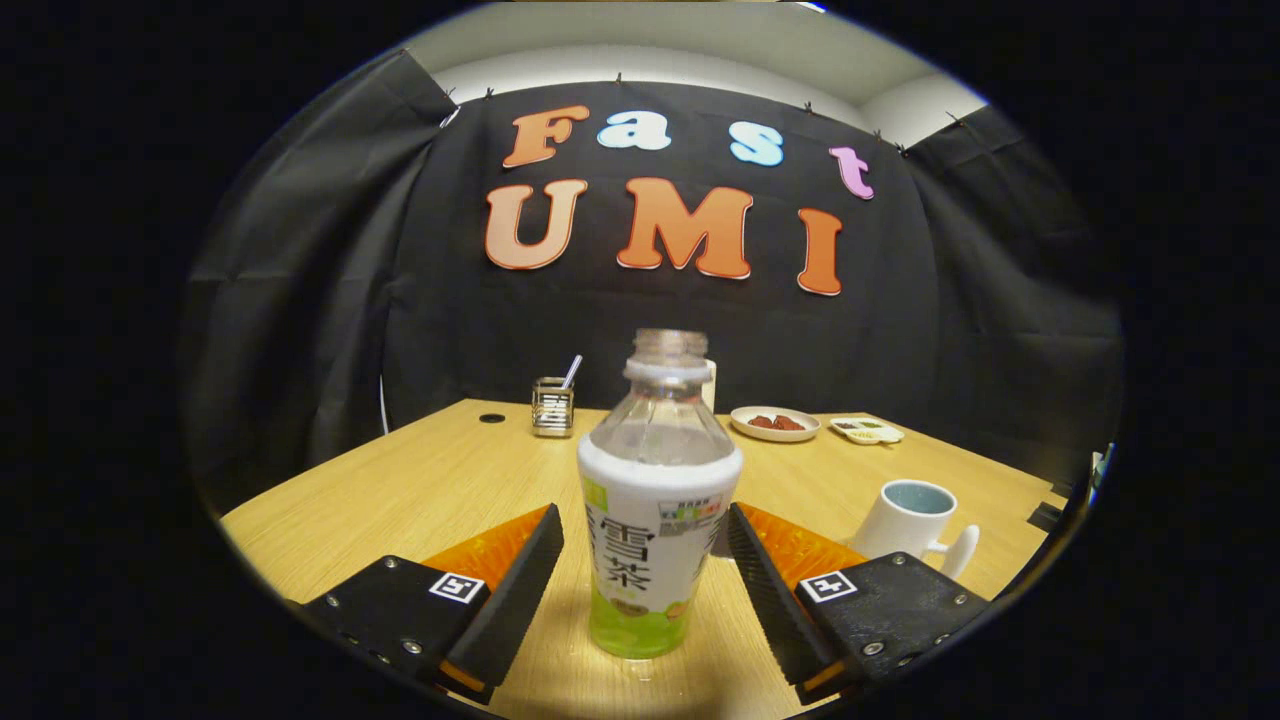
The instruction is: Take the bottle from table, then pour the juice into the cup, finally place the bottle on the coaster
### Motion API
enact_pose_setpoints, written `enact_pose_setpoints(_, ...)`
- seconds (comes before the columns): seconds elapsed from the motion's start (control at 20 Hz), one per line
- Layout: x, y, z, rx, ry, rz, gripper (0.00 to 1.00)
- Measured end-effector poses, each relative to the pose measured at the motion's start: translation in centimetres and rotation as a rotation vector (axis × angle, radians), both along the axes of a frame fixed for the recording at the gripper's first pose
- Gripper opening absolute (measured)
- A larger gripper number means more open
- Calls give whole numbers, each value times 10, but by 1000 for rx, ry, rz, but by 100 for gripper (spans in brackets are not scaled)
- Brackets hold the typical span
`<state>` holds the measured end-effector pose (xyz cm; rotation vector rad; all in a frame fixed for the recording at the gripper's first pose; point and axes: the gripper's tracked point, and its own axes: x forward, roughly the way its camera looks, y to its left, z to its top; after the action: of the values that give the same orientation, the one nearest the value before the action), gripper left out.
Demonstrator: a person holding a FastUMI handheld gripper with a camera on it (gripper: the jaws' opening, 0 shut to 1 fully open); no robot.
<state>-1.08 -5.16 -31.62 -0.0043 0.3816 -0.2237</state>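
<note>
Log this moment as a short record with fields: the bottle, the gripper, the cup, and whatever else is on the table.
bottle: bottle upright on the table, cap off, between the fingers
gripper: gripper open, a gap on each side of the bottle, not touching it
cup: white cup beyond the right finger, upright, handle toward the camera
other items: plate with food, small tray, metal holder at the far side
task stage: bottle not yet grasped
</note>
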Motion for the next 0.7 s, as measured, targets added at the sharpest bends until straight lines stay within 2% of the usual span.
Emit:
enact_pose_setpoints(0.15, -8, -3, -17, -13, 68, -12, 98)
enact_pose_setpoints(0.25, -9, 3, -24, -8, 88, 1, 91)
enact_pose_setpoints(0.3, -6, 4, -23, -7, 89, 4, 84)
enact_pose_setpoints(0.35, -6, 4, -21, -7, 80, 5, 80)
enact_pose_setpoints(0.4, -2, 3, -24, 5, 85, 3, 71)
enact_pose_setpoints(0.6, 1, 11, -18, 56, 66, 30, 62)
enact_pose_setpoints(0.7, 6, 12, -12, 105, 45, 36, 61)
